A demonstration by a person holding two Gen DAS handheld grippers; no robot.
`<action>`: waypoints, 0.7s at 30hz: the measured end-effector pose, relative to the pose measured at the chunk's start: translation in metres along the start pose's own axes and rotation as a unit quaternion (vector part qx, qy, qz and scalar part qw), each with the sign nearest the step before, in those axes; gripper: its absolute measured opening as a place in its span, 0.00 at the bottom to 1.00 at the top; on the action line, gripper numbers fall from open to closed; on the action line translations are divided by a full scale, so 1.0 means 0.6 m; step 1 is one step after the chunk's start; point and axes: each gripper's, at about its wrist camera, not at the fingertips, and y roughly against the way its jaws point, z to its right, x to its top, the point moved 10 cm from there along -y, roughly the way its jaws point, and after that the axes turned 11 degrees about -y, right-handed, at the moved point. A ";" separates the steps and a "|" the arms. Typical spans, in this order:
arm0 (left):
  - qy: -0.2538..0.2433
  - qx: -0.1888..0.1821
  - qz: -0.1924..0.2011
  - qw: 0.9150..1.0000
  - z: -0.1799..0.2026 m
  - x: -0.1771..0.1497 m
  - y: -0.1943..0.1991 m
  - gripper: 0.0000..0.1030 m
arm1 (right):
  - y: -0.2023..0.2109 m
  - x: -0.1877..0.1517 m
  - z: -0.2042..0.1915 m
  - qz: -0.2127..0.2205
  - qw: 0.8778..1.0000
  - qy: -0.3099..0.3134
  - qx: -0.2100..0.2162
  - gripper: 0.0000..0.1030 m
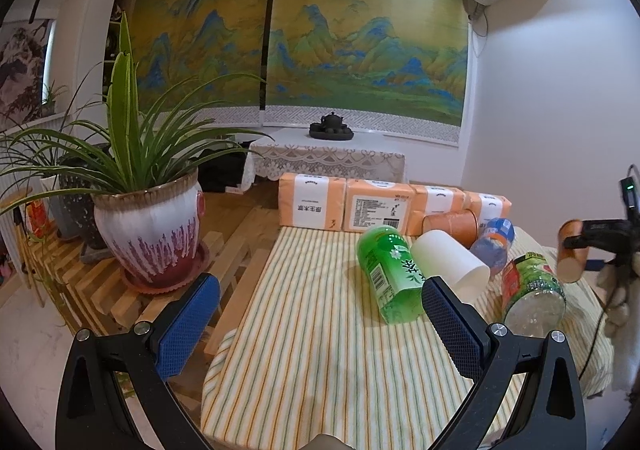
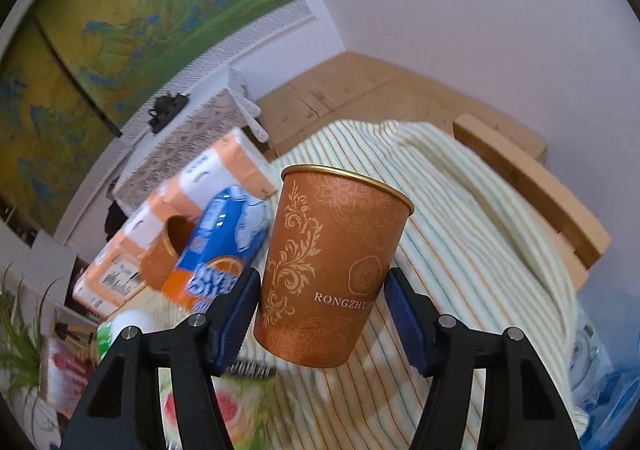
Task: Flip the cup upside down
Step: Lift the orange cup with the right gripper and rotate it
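Note:
My right gripper [image 2: 320,302] is shut on an orange paper cup [image 2: 328,270] with a gold pattern, held above the striped cloth [image 2: 460,218], rim up and tilted. The same cup [image 1: 570,250] shows at the far right of the left wrist view, lifted in the right gripper [image 1: 588,240]. My left gripper [image 1: 320,310] is open and empty above the near part of the striped cloth [image 1: 312,350]. A second orange cup [image 1: 452,226] lies on its side by the tissue packs. A white cup [image 1: 450,264] lies on its side among the bottles.
Orange tissue packs [image 1: 376,206] line the cloth's far edge. A green bottle [image 1: 390,270], a blue bottle [image 1: 494,244] and another green bottle [image 1: 534,290] lie on the cloth. A potted plant [image 1: 150,226] stands on wooden slats at the left.

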 end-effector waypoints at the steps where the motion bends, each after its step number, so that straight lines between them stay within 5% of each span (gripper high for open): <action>1: 0.001 0.001 0.000 1.000 -0.001 -0.001 0.001 0.99 | 0.019 -0.003 -0.004 0.008 1.000 0.011 0.004 0.59; 5: 0.004 0.007 -0.002 1.000 -0.007 -0.005 0.006 0.99 | 0.085 -0.030 -0.033 0.024 0.997 0.063 0.031 0.59; 12: 0.002 0.015 -0.009 1.000 -0.019 -0.019 0.015 0.99 | 0.165 -0.143 -0.121 -0.007 0.982 0.153 0.108 0.59; 21: 0.019 0.026 -0.013 0.999 -0.050 -0.036 0.032 0.99 | 0.127 -0.312 -0.207 -0.098 0.956 0.244 0.133 0.59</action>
